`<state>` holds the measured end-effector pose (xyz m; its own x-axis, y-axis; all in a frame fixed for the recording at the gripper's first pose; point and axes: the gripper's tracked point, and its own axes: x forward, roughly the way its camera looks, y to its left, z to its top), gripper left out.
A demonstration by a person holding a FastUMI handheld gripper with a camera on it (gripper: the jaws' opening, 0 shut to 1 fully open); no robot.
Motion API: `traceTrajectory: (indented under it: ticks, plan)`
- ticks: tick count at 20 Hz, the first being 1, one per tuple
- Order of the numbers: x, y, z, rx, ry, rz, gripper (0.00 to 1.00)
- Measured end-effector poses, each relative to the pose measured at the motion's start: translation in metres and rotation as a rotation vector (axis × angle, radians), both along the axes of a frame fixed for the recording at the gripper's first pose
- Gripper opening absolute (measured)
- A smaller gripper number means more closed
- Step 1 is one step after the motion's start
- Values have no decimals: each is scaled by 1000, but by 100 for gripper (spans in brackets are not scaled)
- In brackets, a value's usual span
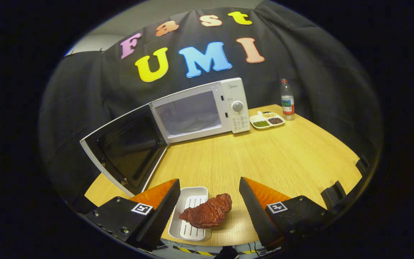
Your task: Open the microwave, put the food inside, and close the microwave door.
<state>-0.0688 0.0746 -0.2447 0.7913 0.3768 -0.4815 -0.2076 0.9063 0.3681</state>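
Claw (pixel 208 196): fingers spread wide, gripping nothing. Food, a reddish-brown meat piece (pixel 207 215): lay between the fingers, partly on a white ridged tray (pixel 189 230) at the bench (pixel 282 158) edge. Microwave (pixel 199 111): beyond, door (pixel 126 149) swung open. Beside it: sectioned dish (pixel 266 120), water bottle (pixel 287 100).

The gripper (pixel 208 190) is held above the near edge of the wooden table (pixel 286 154) with its fingers spread wide; between them lies a reddish-brown piece of meat (pixel 208 214), resting partly on a white ridged tray (pixel 189 205) and touched by neither finger. Beyond the fingers stands the white microwave (pixel 199 111), its door (pixel 126 149) swung fully open. Beside the microwave's control panel sit a divided dish of beans (pixel 267 120) and a water bottle (pixel 287 100).
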Motion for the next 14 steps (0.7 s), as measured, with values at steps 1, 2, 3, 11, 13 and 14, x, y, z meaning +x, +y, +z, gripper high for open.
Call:
traceTrajectory:
  ticks: [1, 2, 3, 11, 13, 14]
  plan:
    - [-3, 0, -8, 20, 34, -10, 100]
    - [-6, 0, -17, 37, 69, -18, 100]
    - [-10, -2, -24, 38, 101, -31, 100]
    - [-23, 10, -43, 128, 222, -42, 65]
    - [-26, 18, -43, 178, 257, -37, 45]
    - [-23, 20, -51, 186, 277, -41, 45]
